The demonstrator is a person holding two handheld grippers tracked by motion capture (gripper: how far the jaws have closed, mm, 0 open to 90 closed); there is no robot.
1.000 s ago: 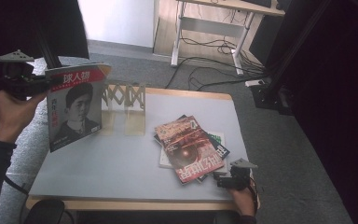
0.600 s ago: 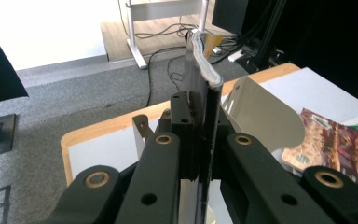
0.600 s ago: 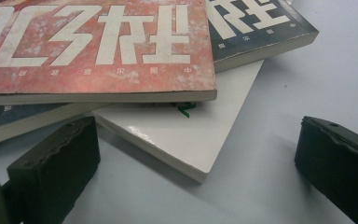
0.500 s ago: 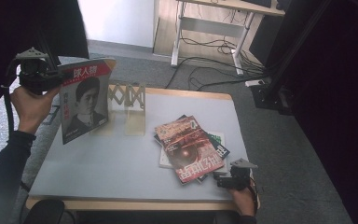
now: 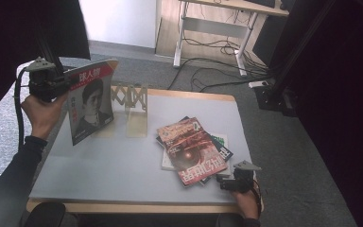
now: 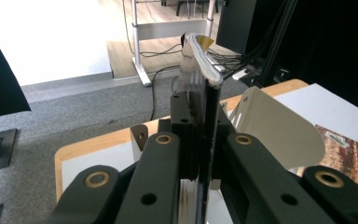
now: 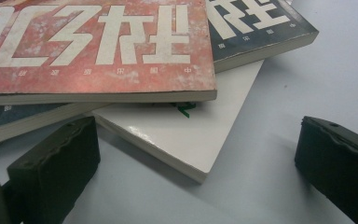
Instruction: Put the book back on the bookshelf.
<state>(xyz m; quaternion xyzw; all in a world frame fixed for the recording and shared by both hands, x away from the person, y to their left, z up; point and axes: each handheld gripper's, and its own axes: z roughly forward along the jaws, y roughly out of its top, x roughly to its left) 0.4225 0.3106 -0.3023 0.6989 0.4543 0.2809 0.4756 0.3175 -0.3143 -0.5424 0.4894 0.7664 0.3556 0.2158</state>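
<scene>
The magazine stands upright, clamped in the left tool beside the rack; the right tool gapes.

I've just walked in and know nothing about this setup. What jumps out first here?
A magazine with a portrait on its cover stands upright at the table's far left, clamped by the left gripper, next to a small rack. A messy pile of magazines, red one on top, lies at the near right. The right gripper rests by that pile, jaws open.
</scene>
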